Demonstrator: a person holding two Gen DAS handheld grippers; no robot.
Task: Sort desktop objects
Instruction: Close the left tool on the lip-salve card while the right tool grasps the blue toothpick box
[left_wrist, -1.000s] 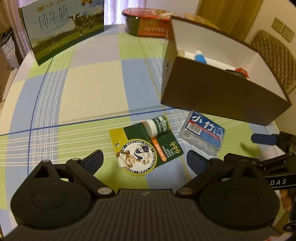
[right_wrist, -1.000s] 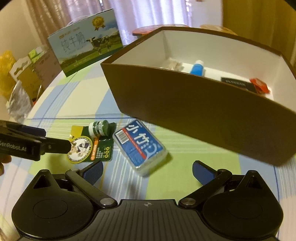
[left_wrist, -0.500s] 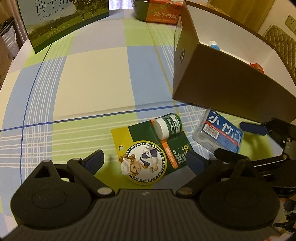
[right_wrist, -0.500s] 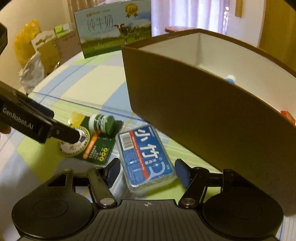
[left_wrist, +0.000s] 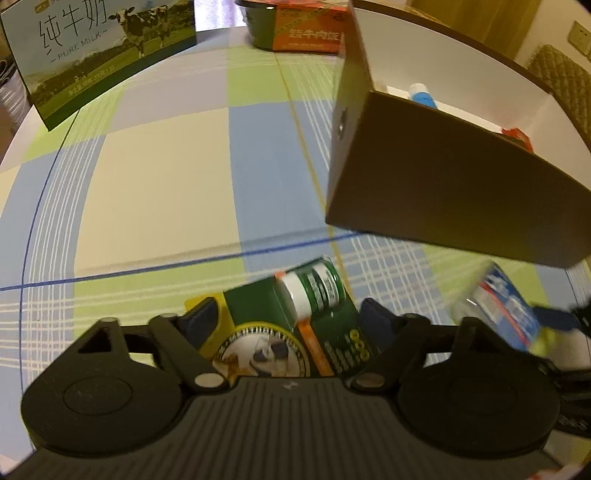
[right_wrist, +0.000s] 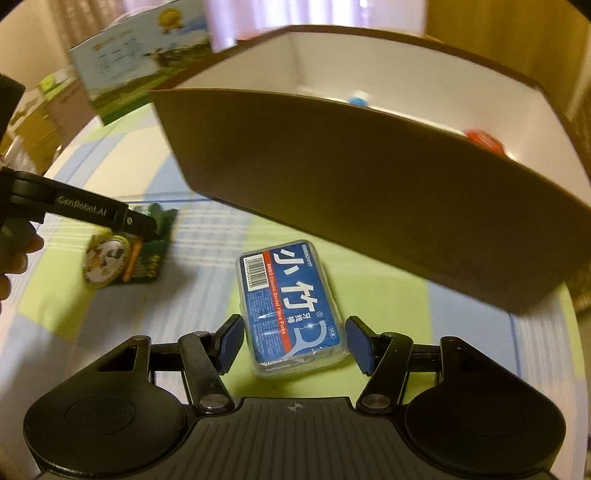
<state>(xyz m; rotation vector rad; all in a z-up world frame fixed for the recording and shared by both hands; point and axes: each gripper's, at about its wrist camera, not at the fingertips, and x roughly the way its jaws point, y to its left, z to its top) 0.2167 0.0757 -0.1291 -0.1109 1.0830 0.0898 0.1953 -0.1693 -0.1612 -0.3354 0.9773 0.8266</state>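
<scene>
Checked blue-green-cream tablecloth (left_wrist: 155, 177), brown cardboard box with white inside (right_wrist: 369, 192) at the far side. Left gripper (left_wrist: 291, 317) — jaws just closing, straddling the green carded balm jar (left_wrist: 314, 288); contact unclear. Right gripper (right_wrist: 293, 341) closing round the blue clear-plastic floss-pick box (right_wrist: 291, 306), gaps show both sides. Risk: thin card slips or tilts if pinched off-centre

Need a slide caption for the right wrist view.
Right tongs, just closing, straddle the blue floss-pick box lying on the checked tablecloth before the brown box.
</scene>
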